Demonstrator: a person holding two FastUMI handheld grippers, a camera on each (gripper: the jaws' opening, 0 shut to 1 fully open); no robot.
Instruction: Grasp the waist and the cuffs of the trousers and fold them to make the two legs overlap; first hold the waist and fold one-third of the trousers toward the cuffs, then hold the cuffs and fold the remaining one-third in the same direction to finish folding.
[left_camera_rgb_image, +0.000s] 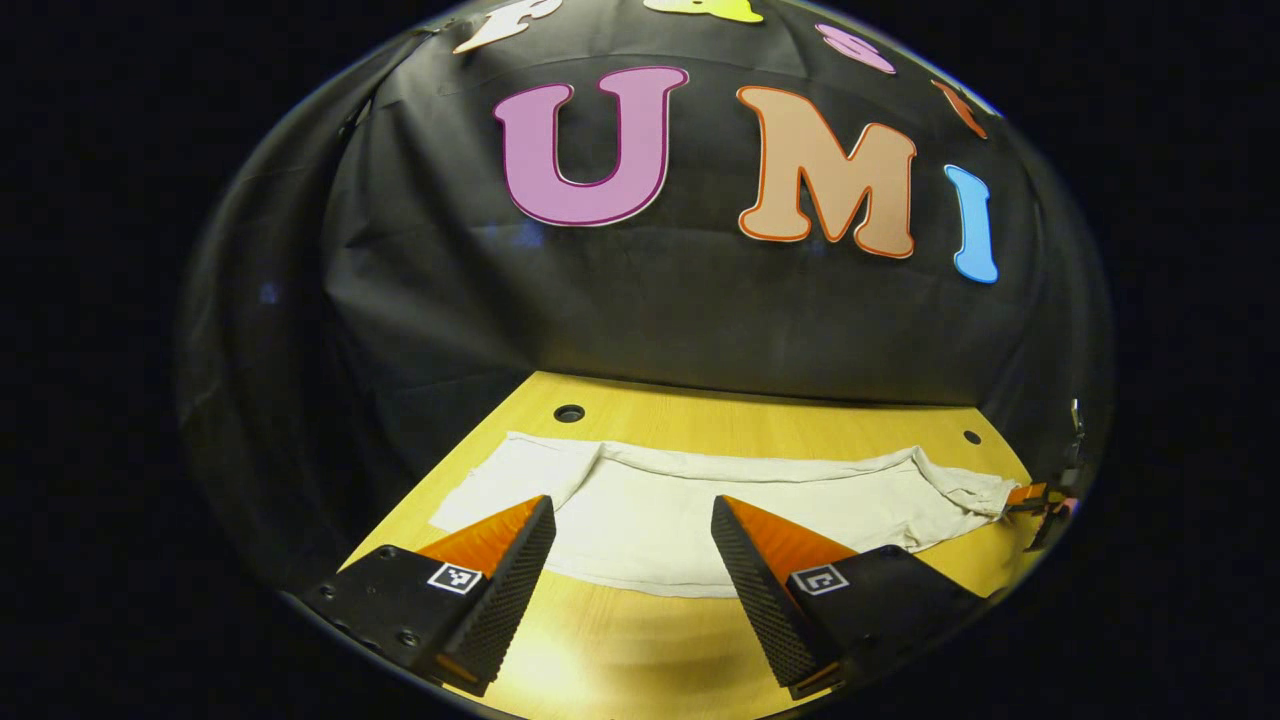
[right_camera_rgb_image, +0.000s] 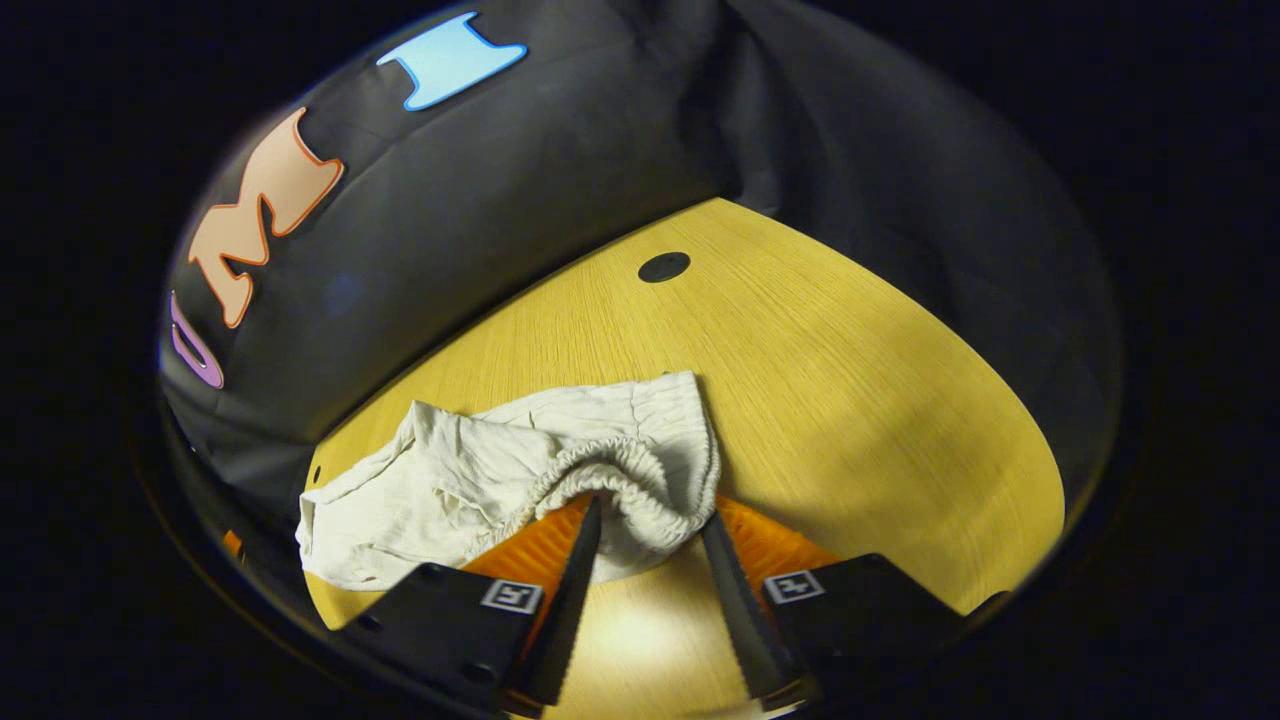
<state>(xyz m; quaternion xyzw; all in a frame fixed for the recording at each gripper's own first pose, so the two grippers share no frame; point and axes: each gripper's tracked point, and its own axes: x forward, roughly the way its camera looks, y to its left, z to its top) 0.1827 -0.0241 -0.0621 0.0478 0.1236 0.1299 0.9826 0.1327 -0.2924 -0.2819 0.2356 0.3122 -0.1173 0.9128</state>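
On yellow wooden table (left_camera_rgb_image: 600, 660), trousers (left_camera_rgb_image: 700, 510) lie; left gripper (left_camera_rgb_image: 632, 520) wide, right gripper (right_camera_rgb_image: 650, 520) narrower, unclamped.

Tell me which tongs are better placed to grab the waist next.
Right. Its tongs straddle the elastic waist of the trousers, open with tips at the hem. The left tongs hang open over the middle of the legs.

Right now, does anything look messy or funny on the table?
Yes. The trousers lie flat mostly, but the elastic waist end is bunched and wrinkled on the table, right at the open right hand-held gripper.
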